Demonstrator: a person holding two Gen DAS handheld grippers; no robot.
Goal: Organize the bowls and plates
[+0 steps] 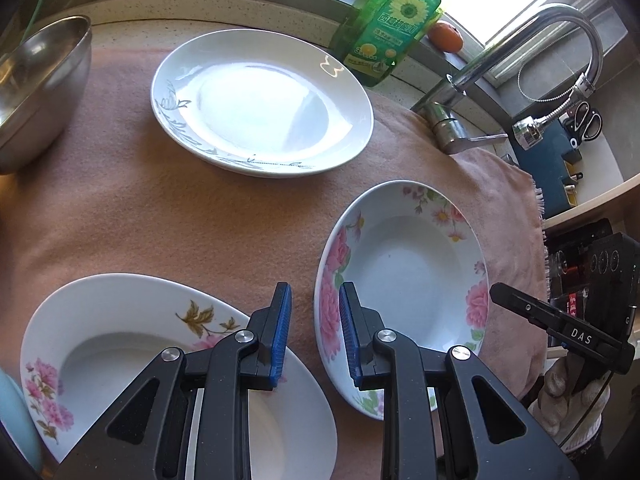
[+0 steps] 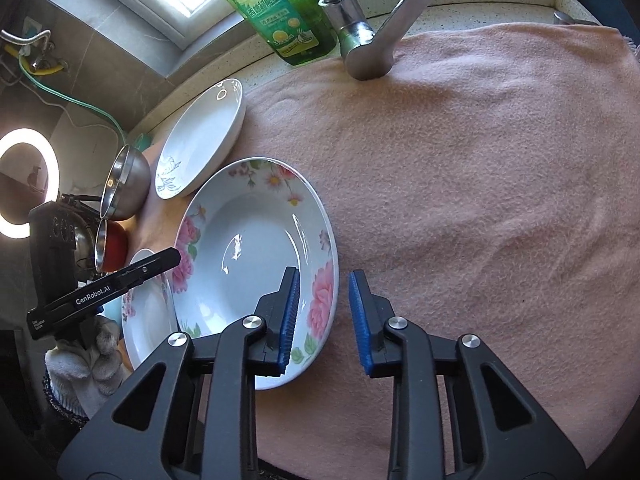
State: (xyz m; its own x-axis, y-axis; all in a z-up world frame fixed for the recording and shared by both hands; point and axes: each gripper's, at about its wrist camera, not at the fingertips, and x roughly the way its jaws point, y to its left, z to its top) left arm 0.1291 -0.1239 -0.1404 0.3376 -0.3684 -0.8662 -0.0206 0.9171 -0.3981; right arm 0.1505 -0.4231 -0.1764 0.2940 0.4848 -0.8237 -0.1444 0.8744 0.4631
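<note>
Three plates lie on a pink towel (image 1: 200, 220). A rose-patterned deep plate (image 1: 404, 292) lies at right, also in the right wrist view (image 2: 248, 248). A white plate with grey leaf trim (image 1: 260, 100) lies at the back (image 2: 200, 136). A plate with pink and gold flowers (image 1: 120, 352) lies at front left (image 2: 148, 316). My left gripper (image 1: 314, 336) is open and empty, over the gap between the two flowered plates. My right gripper (image 2: 324, 320) is open and empty, straddling the rose plate's right rim. A steel bowl (image 1: 36, 88) stands at far left (image 2: 126, 184).
A green dish soap bottle (image 1: 388, 24) and a chrome faucet (image 1: 520, 80) stand at the back. A red-lined steel bowl (image 2: 110, 250) sits beside the steel bowl. The towel (image 2: 480, 180) stretches right of the plates. A ring light (image 2: 24, 184) glows at left.
</note>
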